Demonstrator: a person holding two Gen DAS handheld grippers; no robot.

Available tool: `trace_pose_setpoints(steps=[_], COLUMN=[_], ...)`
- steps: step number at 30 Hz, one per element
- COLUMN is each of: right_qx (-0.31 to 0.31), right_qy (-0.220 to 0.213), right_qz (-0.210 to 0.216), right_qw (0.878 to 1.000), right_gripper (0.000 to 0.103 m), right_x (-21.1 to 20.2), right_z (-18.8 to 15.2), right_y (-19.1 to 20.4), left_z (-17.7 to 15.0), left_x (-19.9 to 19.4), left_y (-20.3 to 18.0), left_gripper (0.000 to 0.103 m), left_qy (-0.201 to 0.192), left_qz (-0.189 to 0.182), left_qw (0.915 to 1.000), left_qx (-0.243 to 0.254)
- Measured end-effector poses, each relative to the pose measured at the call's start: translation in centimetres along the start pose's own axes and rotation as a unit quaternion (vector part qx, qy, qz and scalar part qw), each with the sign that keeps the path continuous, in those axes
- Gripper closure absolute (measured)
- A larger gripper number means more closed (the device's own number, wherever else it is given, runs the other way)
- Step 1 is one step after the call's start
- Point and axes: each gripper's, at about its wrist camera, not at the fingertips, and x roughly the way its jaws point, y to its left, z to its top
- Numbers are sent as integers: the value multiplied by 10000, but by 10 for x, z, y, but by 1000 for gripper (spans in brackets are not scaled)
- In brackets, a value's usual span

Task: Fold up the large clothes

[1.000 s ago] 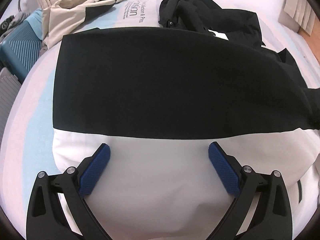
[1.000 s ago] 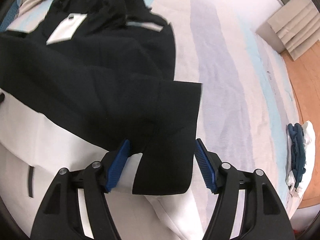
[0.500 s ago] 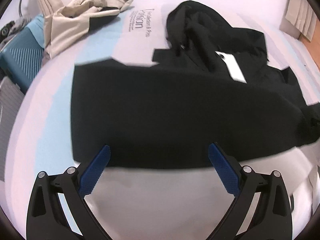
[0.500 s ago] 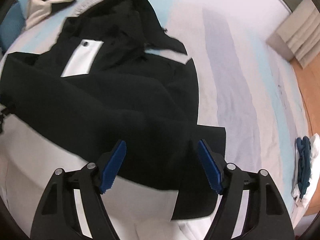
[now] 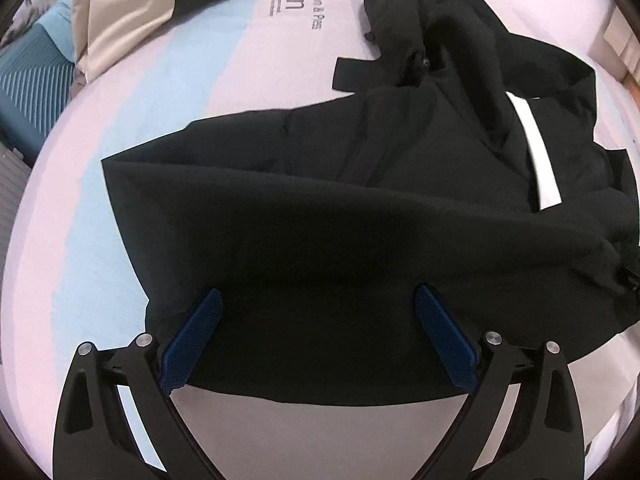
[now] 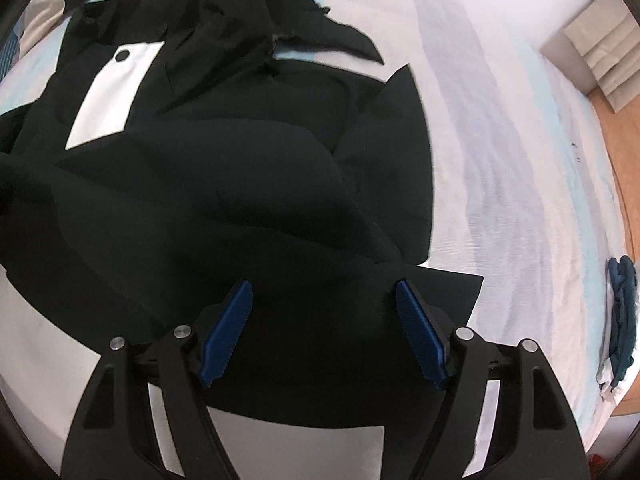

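Jacket, black with white panels, spread across the bed, hood toward 12 o'clock.

Matte smooth cloth; a white rectangular patch carries a dark snap. Mattress is striped pale blue and white; its print at 12 o'clock is only partly legible, ending "...isian". Beige garment lies crumpled at 10 o'clock. Left gripper and right gripper both stand spread wide over the hem, ribbed blue pads clasping nothing.
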Motion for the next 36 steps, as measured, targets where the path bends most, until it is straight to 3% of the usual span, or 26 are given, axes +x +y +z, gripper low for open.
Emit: trace_pose_setpoints(steps=[5,9,13,16,20,24,27,30,36], right_qx=[-143,-152,-282,-498,-722,-942,-721,-649,-374], right_qy=[-91,-544,-986,-1305,-1600,-1681,-1541,-1539,-1406], right_qz=[0,281,610,922,1347,1429,1550,1528,1624], right_qw=[9999,9980,9929,9859,9752,9708,9731,9740,9759], right_gripper=[31,30,30,30,28,25,25,25,25], right_x=[-7,-50,-79,-81,-64,-40,-8,12,49], right_z=[-3,2,34,75,151,210,248,263,288], right_y=[0,-10,-19,-22,-21,-10,-8,-15,-20], left_z=[3,18,59,111,176,228,254,273,281], left_x=[-8,-37,-58,-49,-27,9,30,52,79], left_y=[-1,0,-8,-21,-41,-46,-44,-43,-35], left_gripper=[8,8,8,8,8,8,8,8,9], left_qy=[21,-55,-240,-344,-501,-341,-342,-300,-196], left_qz=[26,-398,-706,-909,-1177,-1780,-1713,-1583,-1425], left_qw=[10000,9991,9971,9952,9898,9809,9824,9846,9863], left_qx=[9,-169,-157,103,623,701,658,681,804])
